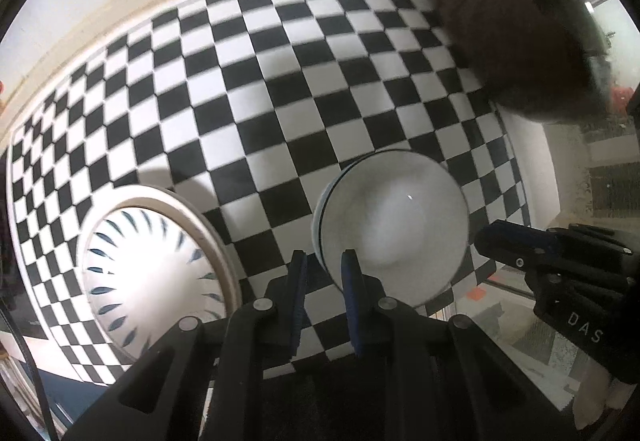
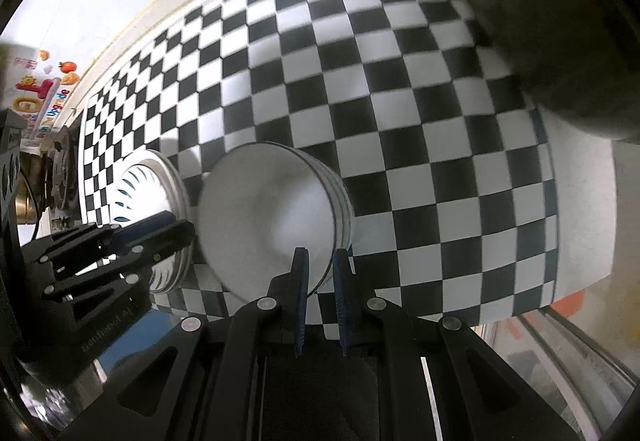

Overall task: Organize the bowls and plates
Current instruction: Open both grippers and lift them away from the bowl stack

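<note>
Legible writing is limited: the body of the right gripper point(image 1: 486, 241), seen at the right edge of the left wrist view, carries the white letters "DAS", cut off by the frame edge; the body of the left gripper point(image 2: 186, 231), seen at the left edge of the right wrist view, carries pale embossed lettering too blurred to read. Coloured stickers point(image 2: 38, 93) on the wall at far left show cartoon shapes and small print that cannot be made out. Count of tableware: 1 stack of white bowls point(image 2: 272, 217) with thin dark rim lines, in which about 3 nested rims show along the right side, and 1 stack of plates point(image 1: 156, 269) whose top plate has a ring of dark leaf-shaped dashes; about 3 plate edges show in the right wrist view. Both stacks sit on the black-and-white checkered tablecloth point(image 1: 280, 89), near the front edge, plates to the left and bowls just beside them to the right. Count of grippers: 2. The left gripper has its blue pads point(image 1: 298, 293) drawn close together with nothing between them, above the cloth between the 2 stacks. The right gripper likewise has its jaws nearly pressed together and empty, positioned over the near rim of the bowl stack. A dark blurred mass point(image 1: 520, 21) fills the upper right corner.
</note>
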Available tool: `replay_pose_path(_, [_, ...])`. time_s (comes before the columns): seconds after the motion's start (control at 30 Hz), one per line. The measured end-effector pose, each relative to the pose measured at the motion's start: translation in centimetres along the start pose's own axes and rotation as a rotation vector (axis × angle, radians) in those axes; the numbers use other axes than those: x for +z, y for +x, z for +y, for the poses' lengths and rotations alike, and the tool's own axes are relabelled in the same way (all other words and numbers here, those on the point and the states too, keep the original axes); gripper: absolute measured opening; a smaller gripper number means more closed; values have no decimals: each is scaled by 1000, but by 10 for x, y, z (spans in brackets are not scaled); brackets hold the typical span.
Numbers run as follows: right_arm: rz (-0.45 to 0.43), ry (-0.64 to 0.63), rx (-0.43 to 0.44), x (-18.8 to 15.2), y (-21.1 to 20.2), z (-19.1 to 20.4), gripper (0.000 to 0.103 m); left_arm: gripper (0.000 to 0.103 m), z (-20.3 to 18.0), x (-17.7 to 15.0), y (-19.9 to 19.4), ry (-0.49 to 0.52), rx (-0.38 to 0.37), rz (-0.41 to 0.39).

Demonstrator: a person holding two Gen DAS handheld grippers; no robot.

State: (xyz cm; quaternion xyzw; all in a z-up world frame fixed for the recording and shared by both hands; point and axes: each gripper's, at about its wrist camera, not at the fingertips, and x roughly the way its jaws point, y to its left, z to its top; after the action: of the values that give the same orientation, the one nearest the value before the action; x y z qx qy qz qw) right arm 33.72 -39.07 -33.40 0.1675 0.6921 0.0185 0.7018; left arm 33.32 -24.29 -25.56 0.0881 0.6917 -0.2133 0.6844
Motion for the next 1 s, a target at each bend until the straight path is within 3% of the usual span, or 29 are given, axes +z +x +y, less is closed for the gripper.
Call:
replay_pose_path(0.23, [-90, -34, -22, -23, -52, 19, 15, 16, 3, -14, -51, 14, 16, -96])
replay_pose_path(0.43, [-118, -45, 3, -41, -79, 32, 15, 16, 0, -27, -84, 34, 26, -149])
replay_pose_path(1.0, [-194, -68, -14, -63, -123, 53, 15, 16, -11, -51, -128, 58, 22, -225])
